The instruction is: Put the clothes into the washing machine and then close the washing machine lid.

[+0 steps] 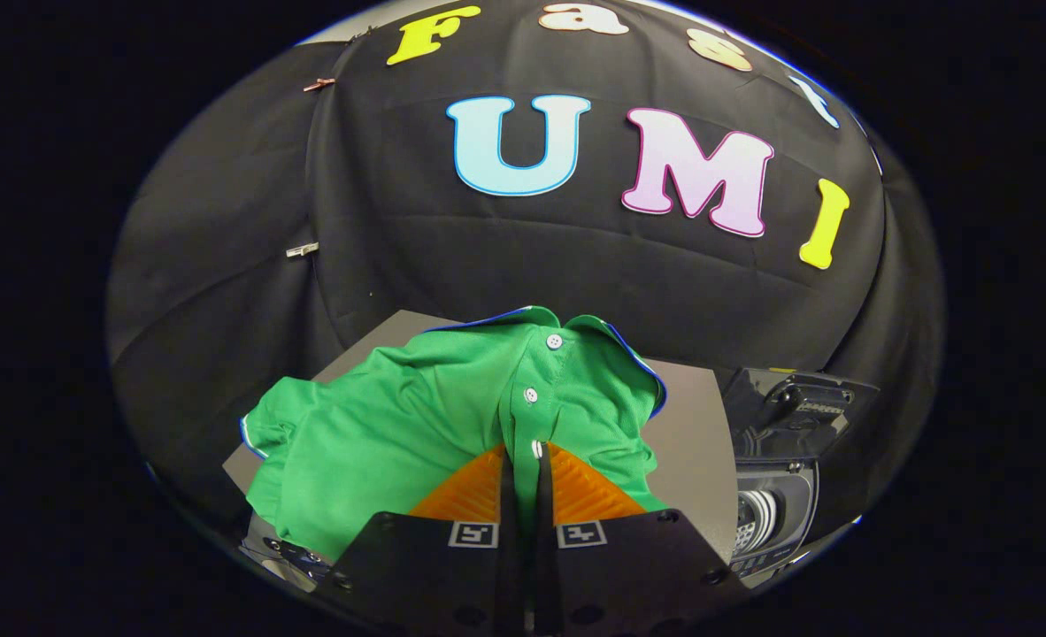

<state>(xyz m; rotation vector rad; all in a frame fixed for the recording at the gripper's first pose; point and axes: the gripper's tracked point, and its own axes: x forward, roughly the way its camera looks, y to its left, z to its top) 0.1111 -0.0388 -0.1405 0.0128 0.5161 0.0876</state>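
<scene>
Green polo shirt spread on grey surface, crumpled, collar end farthest from gripper, collar edged w/ blue trim. Button placket running straight toward gripper; two white buttons visible on placket, third right at the fingertips. One sleeve bunched out to the side away from the machine, cuff showing white/blue edge. Shirt body draped over near edge of surface on that same side.

Gripper low over shirt's near part, jaws drawn together, only a thin slit between them, w/ placket fabric pinched in that slit; clamped on green polo shirt at the placket, approx. at third button. Fabric rising in a slight ridge ahead of the tips. Square printed markers on gripper body just behind fingers.

Washing machine beside the surface, on the side opposite the bunched sleeve, dark housing, lid standing up/open, drum opening w/ pale ribbed interior below it. Machine apart from shirt, bare strip of surface between.

Black cloth wall behind everything, wrinkled, w/ small clips on it at a seam.
</scene>
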